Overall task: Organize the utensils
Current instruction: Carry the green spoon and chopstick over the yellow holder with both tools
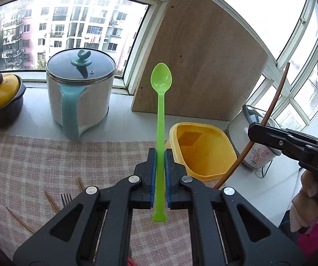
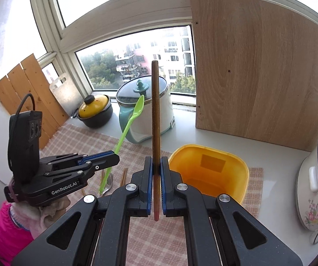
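The left gripper (image 1: 160, 153) is clamping the thin stem of a lime-green plastic spoon (image 1: 160, 102), bowl pointing upward. The right gripper (image 2: 156, 161) is pinching a long dark-brown wooden chopstick (image 2: 155, 110), and its side is showing "DAS" in the left view. The left gripper's body is reading "GenRobot.AI". Just ahead, a yellow square plastic tub (image 2: 210, 168) is sitting empty on the pink checked cloth (image 2: 83, 137). A metal fork (image 2: 109, 182) and more wooden chopsticks (image 1: 52, 201) are lying on the cloth. Behind, a lidded white-and-teal electric pot (image 1: 80, 93) is standing closed
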`<state>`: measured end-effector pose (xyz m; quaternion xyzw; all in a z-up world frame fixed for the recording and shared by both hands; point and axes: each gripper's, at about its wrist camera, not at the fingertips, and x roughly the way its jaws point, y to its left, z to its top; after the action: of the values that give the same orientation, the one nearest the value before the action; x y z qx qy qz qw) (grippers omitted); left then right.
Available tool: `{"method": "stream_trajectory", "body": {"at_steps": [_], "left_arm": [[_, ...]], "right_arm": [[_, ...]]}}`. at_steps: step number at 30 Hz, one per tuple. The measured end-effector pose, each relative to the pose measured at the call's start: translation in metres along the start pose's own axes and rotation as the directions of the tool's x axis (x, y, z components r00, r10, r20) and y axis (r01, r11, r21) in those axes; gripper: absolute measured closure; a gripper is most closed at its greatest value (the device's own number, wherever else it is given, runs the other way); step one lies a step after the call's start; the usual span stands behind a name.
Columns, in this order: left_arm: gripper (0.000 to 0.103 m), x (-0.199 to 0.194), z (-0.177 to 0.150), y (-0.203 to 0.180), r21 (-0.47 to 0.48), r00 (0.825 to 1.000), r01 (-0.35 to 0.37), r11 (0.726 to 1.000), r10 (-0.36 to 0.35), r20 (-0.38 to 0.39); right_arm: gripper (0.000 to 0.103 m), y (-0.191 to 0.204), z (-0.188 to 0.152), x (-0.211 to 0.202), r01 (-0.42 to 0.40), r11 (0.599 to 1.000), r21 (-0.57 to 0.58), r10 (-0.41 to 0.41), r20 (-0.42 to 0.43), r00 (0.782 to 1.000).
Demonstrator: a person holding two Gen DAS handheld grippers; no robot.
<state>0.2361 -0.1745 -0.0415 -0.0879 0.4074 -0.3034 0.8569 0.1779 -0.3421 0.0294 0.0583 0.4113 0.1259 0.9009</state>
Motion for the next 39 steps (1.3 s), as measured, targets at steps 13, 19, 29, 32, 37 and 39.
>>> {"method": "stream_trajectory", "body": {"at_steps": [13,19,29,32,37,39], "left_arm": [[0.098,0.038,0.024,-0.047,0.028,1.000,0.019,0.999,-0.020,0.017],[0.098,0.054,0.028,-0.054,0.035,1.000,-0.003,0.999,0.002,0.029],[0.098,0.088,0.019,-0.059,0.042,0.999,-0.049,0.998,0.048,0.020],[0.098,0.091,0.015,-0.062,0.065,0.998,-0.060,0.996,0.058,0.024],[0.098,0.092,0.011,-0.066,0.075,0.998,-0.054,0.996,0.052,0.021],[0.098,0.092,0.011,-0.067,0.080,0.999,-0.047,0.996,0.046,0.016]], "right_arm": [[0.098,-0.034,0.019,-0.028,0.016,0.999,0.036,-0.019,0.068,0.998],[0.098,-0.045,0.027,-0.025,0.053,0.998,0.028,-0.055,0.069,0.996],[0.098,-0.074,0.020,0.001,0.081,0.995,0.062,-0.081,0.008,0.997],[0.098,-0.080,0.014,0.010,0.078,0.994,0.082,-0.077,-0.016,0.997],[0.098,-0.085,0.004,0.023,0.083,0.992,0.094,-0.078,-0.050,0.996],[0.098,-0.087,0.000,0.027,0.082,0.991,0.101,-0.076,-0.059,0.995]]}}
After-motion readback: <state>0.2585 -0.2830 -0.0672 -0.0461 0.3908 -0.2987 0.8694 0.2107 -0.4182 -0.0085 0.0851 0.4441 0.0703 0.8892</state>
